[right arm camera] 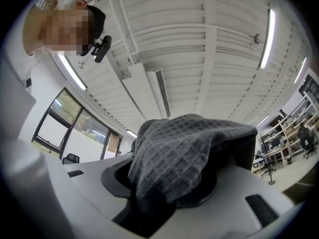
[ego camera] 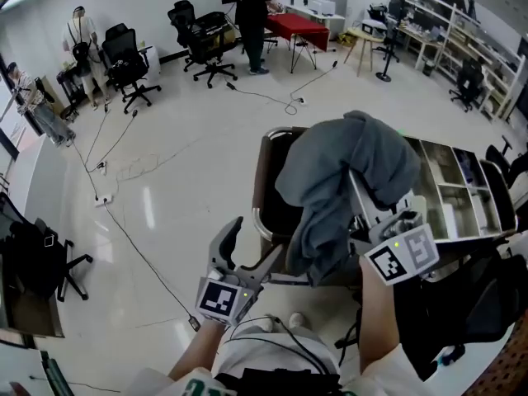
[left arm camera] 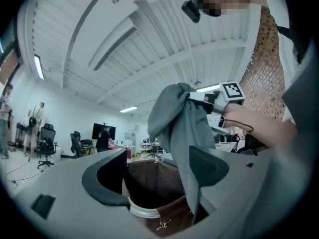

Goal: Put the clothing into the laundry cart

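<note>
A grey waffle-knit garment (ego camera: 346, 180) hangs bunched over the brown laundry cart (ego camera: 266, 176), held up from the right by my right gripper (ego camera: 363, 209). In the right gripper view the cloth (right arm camera: 184, 153) fills the gap and drapes over both jaws of this gripper (right arm camera: 169, 183), which is shut on it. My left gripper (ego camera: 252, 250) stands open at the cart's near rim, holding nothing. In the left gripper view the cart's dark inside and metal rim (left arm camera: 144, 210) lie between the spread jaws of the left gripper (left arm camera: 159, 173). The garment (left arm camera: 179, 128) hangs down past the right jaw.
A rack of metal trays (ego camera: 462, 188) stands just right of the cart. Cables (ego camera: 124, 229) run over the pale floor at left. Office chairs (ego camera: 202, 40) and a person (ego camera: 252, 15) by a red table (ego camera: 297, 27) are at the far end. A black chair (ego camera: 41, 262) stands at the left edge.
</note>
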`<state>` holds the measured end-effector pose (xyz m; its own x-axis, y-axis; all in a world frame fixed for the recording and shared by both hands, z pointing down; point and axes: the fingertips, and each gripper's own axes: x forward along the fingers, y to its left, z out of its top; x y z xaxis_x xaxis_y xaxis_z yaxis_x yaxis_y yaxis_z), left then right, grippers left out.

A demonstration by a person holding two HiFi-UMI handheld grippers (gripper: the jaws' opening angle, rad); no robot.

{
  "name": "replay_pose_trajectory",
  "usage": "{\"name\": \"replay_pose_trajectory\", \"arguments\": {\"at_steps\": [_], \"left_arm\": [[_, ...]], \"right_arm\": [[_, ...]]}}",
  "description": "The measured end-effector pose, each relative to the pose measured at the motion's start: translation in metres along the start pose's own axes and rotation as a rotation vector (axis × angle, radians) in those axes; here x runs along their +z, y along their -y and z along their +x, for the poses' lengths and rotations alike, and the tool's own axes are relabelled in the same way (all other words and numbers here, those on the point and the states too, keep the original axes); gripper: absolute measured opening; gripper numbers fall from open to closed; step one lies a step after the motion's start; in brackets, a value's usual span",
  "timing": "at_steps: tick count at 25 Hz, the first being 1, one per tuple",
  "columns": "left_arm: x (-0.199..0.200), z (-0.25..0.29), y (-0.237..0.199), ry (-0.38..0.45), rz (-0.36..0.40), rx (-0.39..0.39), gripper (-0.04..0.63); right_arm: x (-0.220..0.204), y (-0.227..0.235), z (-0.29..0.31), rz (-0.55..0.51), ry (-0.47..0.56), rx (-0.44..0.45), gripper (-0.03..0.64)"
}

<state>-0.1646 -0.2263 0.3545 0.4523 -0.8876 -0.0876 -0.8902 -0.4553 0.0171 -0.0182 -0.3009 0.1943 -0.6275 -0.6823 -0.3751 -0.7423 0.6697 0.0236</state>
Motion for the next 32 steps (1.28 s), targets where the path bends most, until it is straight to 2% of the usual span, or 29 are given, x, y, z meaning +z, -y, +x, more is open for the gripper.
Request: {"name": "replay_pose_trajectory", "arguments": {"at_steps": [4,6,8,10,12,13,14,15,17,19,22,27,29,32], "left_arm": [[-0.005,-0.006,-0.020,0.001,-0.005,0.066,0.391],[-0.002,-0.009,-0.025,-0.002,-0.006,0.087,0.391],[-0.010,-0.011,-0.033,-0.011,0.014,0.114,0.391],[-0.016,-0.009,-0.037,-0.009,0.028,0.135,0.391],[-0.019,-0.004,-0.038,-0.005,0.023,0.150,0.391],[-0.020,-0.003,-0.039,-0.008,0.018,0.154,0.391],[-0.021,-0.002,-0.039,-0.011,0.016,0.157,0.391],[-0.021,-0.001,-0.039,-0.014,0.015,0.160,0.391],[-0.024,0.003,-0.038,-0.017,0.012,0.163,0.391],[-0.030,0.006,-0.040,-0.017,0.010,0.173,0.391],[-0.035,0.010,-0.047,-0.022,0.009,0.188,0.391],[-0.038,0.023,-0.045,-0.038,0.001,0.178,0.391],[-0.038,0.029,-0.044,-0.046,0.007,0.166,0.391],[-0.039,0.037,-0.043,-0.042,0.015,0.159,0.391]], "right_arm": [[0.013,0.021,0.067,0.076,0.037,0.029,0.199],[0.014,0.028,0.096,0.067,0.038,0.048,0.199],[0.005,0.037,0.120,0.033,-0.008,0.066,0.207],[-0.026,0.048,0.139,0.005,-0.124,0.083,0.243],[-0.081,0.064,0.146,0.003,-0.308,0.047,0.292],[-0.115,0.071,0.143,0.011,-0.416,0.012,0.344],[-0.150,0.076,0.134,0.027,-0.519,-0.021,0.445],[-0.183,0.077,0.121,0.060,-0.600,-0.043,0.484],[-0.229,0.075,0.095,0.154,-0.667,-0.052,0.492],[-0.243,0.073,0.078,0.190,-0.625,-0.065,0.491],[-0.228,0.068,0.071,0.176,-0.509,-0.065,0.485],[-0.190,0.053,0.043,0.049,-0.372,0.002,0.482],[-0.182,0.047,0.023,0.001,-0.338,0.007,0.481],[-0.177,0.038,-0.012,0.024,-0.328,-0.008,0.480]]}}
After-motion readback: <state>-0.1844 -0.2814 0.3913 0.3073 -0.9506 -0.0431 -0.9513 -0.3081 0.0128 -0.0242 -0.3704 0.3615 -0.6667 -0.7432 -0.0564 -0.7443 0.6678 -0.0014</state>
